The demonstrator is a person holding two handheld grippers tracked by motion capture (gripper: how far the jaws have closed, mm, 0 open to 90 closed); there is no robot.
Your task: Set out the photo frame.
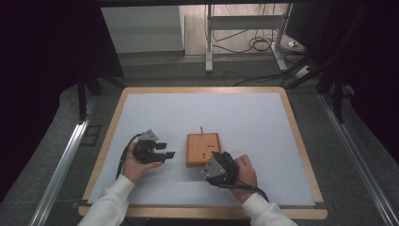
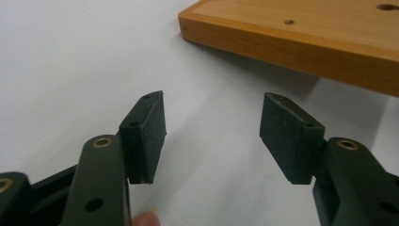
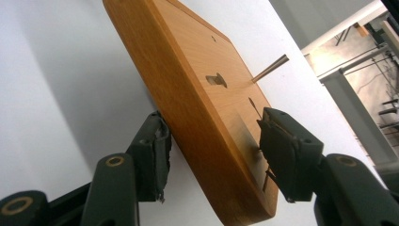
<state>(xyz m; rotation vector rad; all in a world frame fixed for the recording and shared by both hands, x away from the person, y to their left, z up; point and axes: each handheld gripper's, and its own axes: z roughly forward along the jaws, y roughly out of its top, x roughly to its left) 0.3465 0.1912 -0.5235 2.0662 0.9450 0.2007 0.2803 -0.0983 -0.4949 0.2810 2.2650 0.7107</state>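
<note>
A square wooden board point(image 1: 202, 148) lies on the white mat, with a thin peg point(image 1: 201, 129) standing near its far edge. My right gripper point(image 1: 215, 157) is at the board's near right corner. In the right gripper view its jaws point(image 3: 214, 150) clamp the board point(image 3: 188, 80) across its thickness, one pad under the edge and one on the top face, with the peg point(image 3: 270, 68) beyond. My left gripper point(image 1: 165, 149) rests just left of the board, open. In the left gripper view, bare mat lies between its pads point(image 2: 211, 127), and the board point(image 2: 291, 42) is ahead.
The white mat point(image 1: 235, 117) covers a table with a wooden rim point(image 1: 301, 141). Metal rails point(image 1: 61, 160) run along both sides of the table. Beyond the far edge are desk legs point(image 1: 209, 42) and cables on the floor.
</note>
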